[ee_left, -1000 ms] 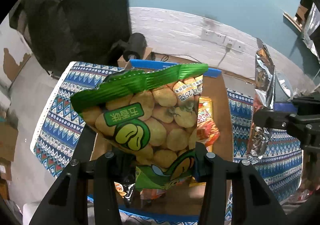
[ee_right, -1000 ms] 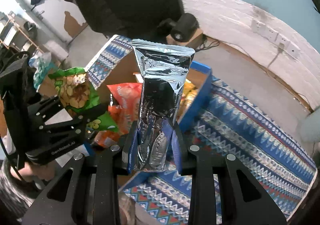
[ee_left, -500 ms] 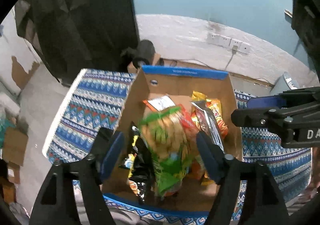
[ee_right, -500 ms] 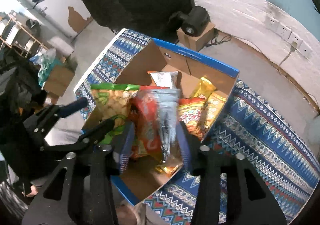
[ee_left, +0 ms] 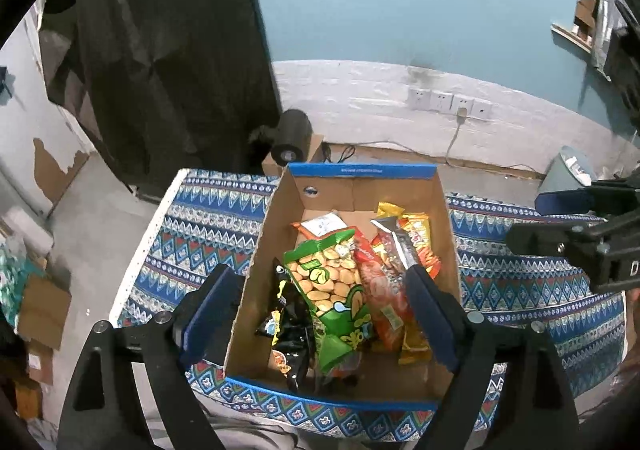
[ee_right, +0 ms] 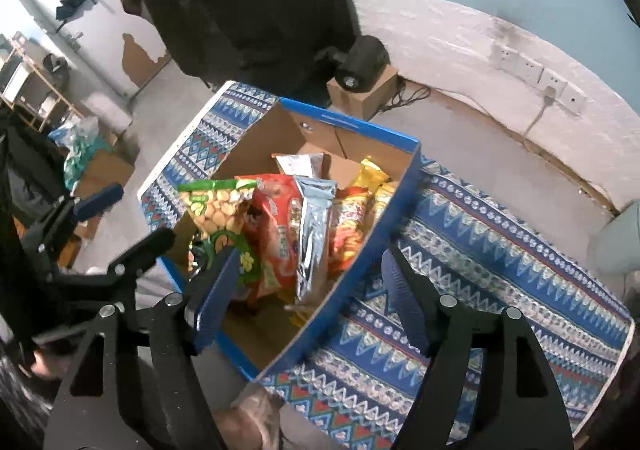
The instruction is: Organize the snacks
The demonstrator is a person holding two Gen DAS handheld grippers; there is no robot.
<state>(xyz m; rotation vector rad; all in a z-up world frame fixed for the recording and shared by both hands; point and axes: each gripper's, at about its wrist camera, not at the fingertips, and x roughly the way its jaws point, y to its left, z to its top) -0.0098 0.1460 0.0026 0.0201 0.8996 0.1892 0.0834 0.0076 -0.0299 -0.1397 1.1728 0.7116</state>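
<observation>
Above the box, left wrist view:
- Left tool [ee_left: 320, 304]: jaws spread wide and opening; nothing is pressed between the blue pads.
- Green snack bag [ee_left: 332, 290]: stands tilted in the cardboard box [ee_left: 362, 192], below and between the pads, touching neither.
- Black snack bag [ee_left: 290, 326]: just left of the green one, leaning against it.
- Red snack bag [ee_left: 382, 290]: just right of the green bag, with the silver packet [ee_left: 402, 246] lying over it.
- Yellow-orange packs [ee_left: 420, 238]: at the box's right wall.
- Right tool [ee_left: 576, 222]: enters from the right edge, over the patterned cloth [ee_left: 192, 234] on the surface.

Above the box's near corner, right wrist view:
- Right tool [ee_right: 308, 298]: jaws apart and opening, holding nothing.
- Silver packet [ee_right: 314, 230]: upright in the box [ee_right: 394, 194], beyond and between the pads, clear of both.
- Green snack bag [ee_right: 218, 210]: at the left, behind the left pad.
- Red snack bag [ee_right: 276, 230]: between green bag and silver packet.
- Left tool [ee_right: 128, 222]: at the left edge, jaws apart, beside the box.
</observation>
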